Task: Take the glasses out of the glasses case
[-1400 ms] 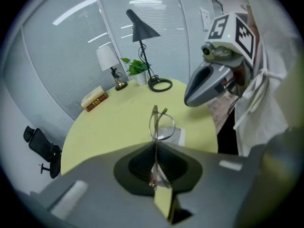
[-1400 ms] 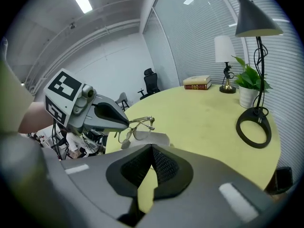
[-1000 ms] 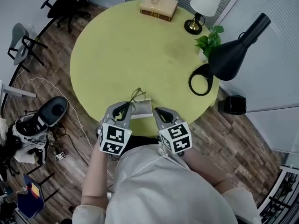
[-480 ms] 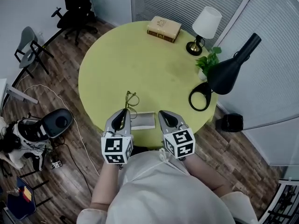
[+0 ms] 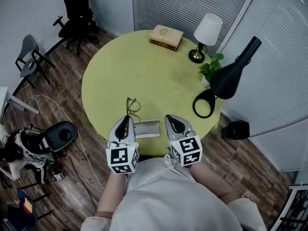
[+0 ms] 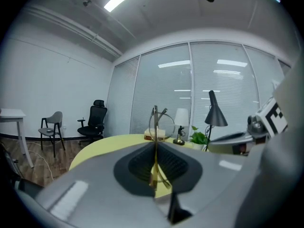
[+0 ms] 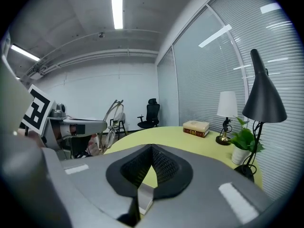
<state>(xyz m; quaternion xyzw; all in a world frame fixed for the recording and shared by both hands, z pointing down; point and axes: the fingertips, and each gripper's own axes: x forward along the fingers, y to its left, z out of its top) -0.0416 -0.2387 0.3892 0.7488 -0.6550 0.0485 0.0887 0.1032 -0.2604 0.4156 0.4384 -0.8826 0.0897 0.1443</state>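
Glasses are out of the case. The left gripper has them, jaws pinched shut on the thin metal frame. In the left gripper view the frame runs edge-on up the seam btwn the jaws, and the lens rims stand clear above the tip. My read: held high and off the table so lenses don't drag. They hang above the near-left part of the table, just left of the case.

Glasses case lies flat at the near table edge, btwn the two grippers.

Right gripper: jaws together at the tip, nothing clamped as far as I can judge. A pale slab shows low in the gap behind the tip in the right gripper view, prob. the case seen through it, not gripped. In the head view the tip sits just right of the case. Likely parked there to steady it.

Hard to tell:
- which part of the frame is pinched (temple or rim), too thin edge-on
- whether the case is open or shut; it reads only as a flat grey rectangle from above
- lenses barely visible from head view, only wire outline
- my hands and forearms are mostly hidden under the marker cubes and torso

Far side, well apart: book, white lamp, plant, black desk lamp. No part in this.
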